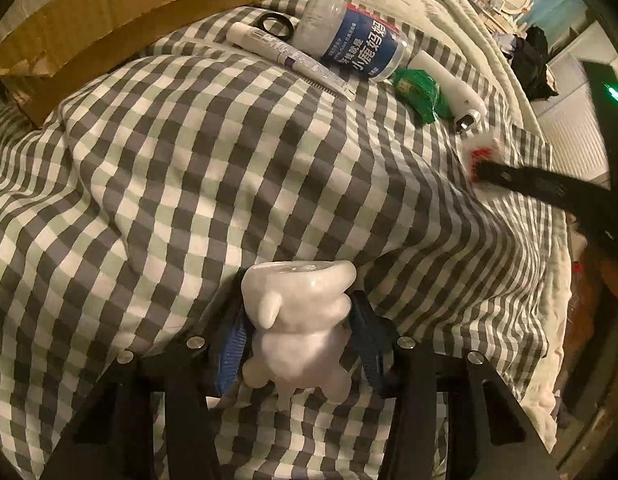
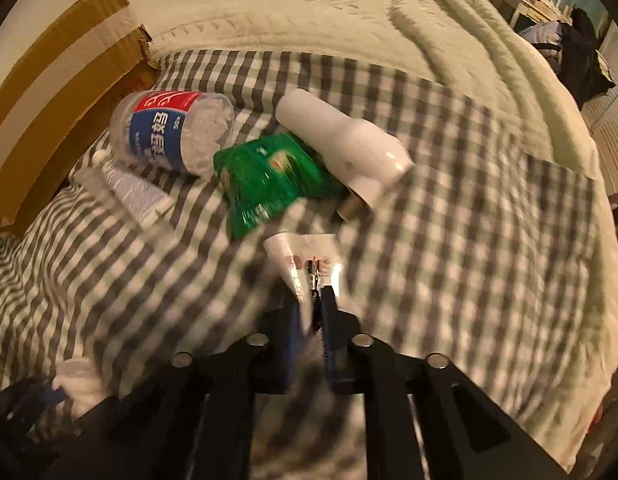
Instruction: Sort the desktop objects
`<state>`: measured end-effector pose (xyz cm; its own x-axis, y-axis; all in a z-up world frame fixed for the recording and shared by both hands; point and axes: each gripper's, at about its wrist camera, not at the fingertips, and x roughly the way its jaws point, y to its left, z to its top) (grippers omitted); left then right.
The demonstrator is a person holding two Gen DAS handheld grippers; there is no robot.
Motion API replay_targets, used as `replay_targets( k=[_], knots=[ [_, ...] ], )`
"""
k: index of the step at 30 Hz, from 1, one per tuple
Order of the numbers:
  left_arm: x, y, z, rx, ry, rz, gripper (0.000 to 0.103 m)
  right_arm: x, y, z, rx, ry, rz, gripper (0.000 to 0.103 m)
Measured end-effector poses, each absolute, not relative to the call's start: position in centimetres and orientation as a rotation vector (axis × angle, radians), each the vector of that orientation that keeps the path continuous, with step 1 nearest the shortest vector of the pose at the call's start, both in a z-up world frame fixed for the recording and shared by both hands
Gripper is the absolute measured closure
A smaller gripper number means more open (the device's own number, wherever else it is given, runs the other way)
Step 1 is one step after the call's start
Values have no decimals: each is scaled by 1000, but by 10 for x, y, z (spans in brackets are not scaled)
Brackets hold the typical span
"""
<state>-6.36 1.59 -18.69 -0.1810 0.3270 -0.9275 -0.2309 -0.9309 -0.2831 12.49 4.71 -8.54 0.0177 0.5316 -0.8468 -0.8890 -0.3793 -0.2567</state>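
My left gripper (image 1: 299, 344) is shut on a white animal figurine (image 1: 297, 332), held over the checked cloth (image 1: 197, 168). My right gripper (image 2: 312, 304) is shut on a small clear packet with red print (image 2: 303, 256); from the left wrist view the packet (image 1: 483, 154) shows at the tip of the right gripper's black fingers (image 1: 521, 180). On the cloth lie a cotton-swab jar with a blue label (image 1: 349, 36) (image 2: 173, 132), a white tube (image 1: 285, 58) (image 2: 129, 188), a green packet (image 1: 417, 94) (image 2: 269, 176), a white device (image 1: 453, 90) (image 2: 345, 140) and a black ring (image 1: 275, 26).
A cardboard box (image 1: 109, 12) (image 2: 57, 80) stands at the far left edge of the cloth. A pale quilted blanket (image 2: 349, 20) lies beyond the cloth. Furniture and dark clothing (image 1: 533, 60) are at the far right.
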Motion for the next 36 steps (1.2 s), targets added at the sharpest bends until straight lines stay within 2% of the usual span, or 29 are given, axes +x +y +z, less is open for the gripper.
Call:
replay_targets(
  k=[2,6,11,20,25,28,32,34,36],
  knots=[
    [-63,15,-183,-1744,-118,2170,53,130,34,-81,-1156,437,1600,98],
    [-58,0,-166,-1713,-279,2155,53,131,8,-66,-1153,396,1603,98],
    [-59,-13,-128,-1610,-312,2177,53,113,-20,-30,-1137,306,1641,98],
    [-111,-60,-2,-1381,-528,2304,53,38,-67,88,-1068,82,1799,98],
    [-146,-91,87,-1266,-364,2503,53,-26,-85,149,-1000,56,1964,98],
    [-171,-117,121,-1232,-354,2544,53,-69,-87,162,-975,41,2058,98],
    [-208,-144,117,-1284,-374,2571,53,-125,-61,152,-979,91,2114,98],
    [-223,-150,94,-1338,-327,2588,53,-155,-42,137,-999,121,2140,98],
    [-242,-158,64,-1436,-369,2500,53,-171,-28,124,-1021,142,2148,98]
  ],
)
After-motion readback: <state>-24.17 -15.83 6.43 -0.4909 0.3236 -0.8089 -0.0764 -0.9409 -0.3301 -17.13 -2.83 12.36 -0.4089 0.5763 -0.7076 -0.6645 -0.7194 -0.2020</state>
